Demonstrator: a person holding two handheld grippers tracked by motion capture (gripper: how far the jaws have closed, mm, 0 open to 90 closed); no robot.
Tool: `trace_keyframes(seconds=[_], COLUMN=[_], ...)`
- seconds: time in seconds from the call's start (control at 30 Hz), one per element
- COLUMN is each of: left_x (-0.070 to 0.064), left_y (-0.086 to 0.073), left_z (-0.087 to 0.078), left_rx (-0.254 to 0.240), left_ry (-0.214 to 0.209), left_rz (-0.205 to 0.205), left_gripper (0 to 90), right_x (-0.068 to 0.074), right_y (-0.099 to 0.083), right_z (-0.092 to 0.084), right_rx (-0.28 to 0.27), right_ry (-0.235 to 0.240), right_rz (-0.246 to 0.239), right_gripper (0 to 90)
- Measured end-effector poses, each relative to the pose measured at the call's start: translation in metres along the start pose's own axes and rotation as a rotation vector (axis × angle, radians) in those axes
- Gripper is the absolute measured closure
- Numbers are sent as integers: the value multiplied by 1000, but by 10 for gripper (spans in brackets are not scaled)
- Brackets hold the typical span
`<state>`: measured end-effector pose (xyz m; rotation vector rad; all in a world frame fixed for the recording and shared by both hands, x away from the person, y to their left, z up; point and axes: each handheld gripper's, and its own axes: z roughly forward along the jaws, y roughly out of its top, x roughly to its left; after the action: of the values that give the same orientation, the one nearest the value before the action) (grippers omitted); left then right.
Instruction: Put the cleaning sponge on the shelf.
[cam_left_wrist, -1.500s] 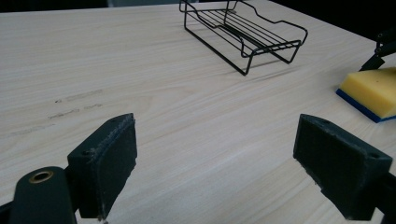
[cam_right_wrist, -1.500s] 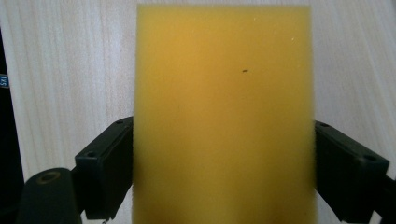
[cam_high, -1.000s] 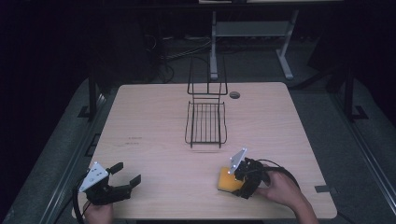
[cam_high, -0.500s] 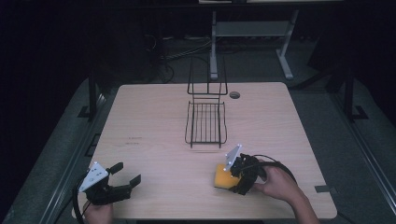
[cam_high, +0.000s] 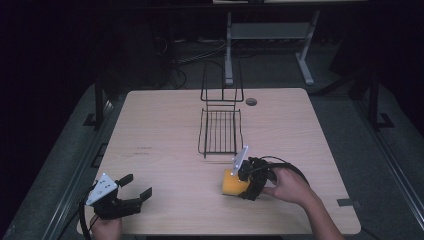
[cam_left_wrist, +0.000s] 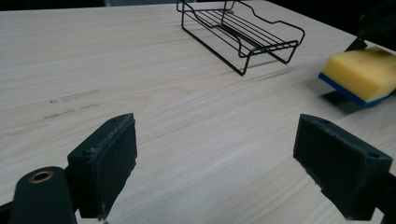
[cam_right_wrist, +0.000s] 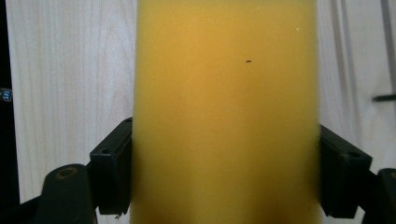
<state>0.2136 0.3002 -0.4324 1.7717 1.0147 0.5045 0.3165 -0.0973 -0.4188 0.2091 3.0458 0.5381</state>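
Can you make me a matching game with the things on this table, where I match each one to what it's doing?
Things:
1. yellow sponge with a blue underside
2. black wire rack
3. left tool
4. right tool

States:
A. open, holding nothing
B. shut on something soft
C. squeezed between two black jaws
D. standing free at the middle of the light wooden table

Pairs: 1-C, 2-D, 3-A, 4-B

A dark room surrounds an evenly lit table (cam_high: 165, 125), while the close yellow sponge (cam_right_wrist: 226, 112) looks soft and out of focus
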Motion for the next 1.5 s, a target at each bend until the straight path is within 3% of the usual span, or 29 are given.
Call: trace_keyframes(seconds=[0.53, 1.5], left_x=[0, 1], left_y=[0, 0], left_z=[-1, -2], left_rx=[-6, -14], left_ry=[-2, 1], left_rz=[-1, -8], left_gripper=[128, 128], right_x=[-15, -53], right_y=[29, 54], right_z=[-9, -19], right_rx=[-15, -30], right_ry=[0, -1], right_rz=[-38, -53], right_gripper=[215, 216])
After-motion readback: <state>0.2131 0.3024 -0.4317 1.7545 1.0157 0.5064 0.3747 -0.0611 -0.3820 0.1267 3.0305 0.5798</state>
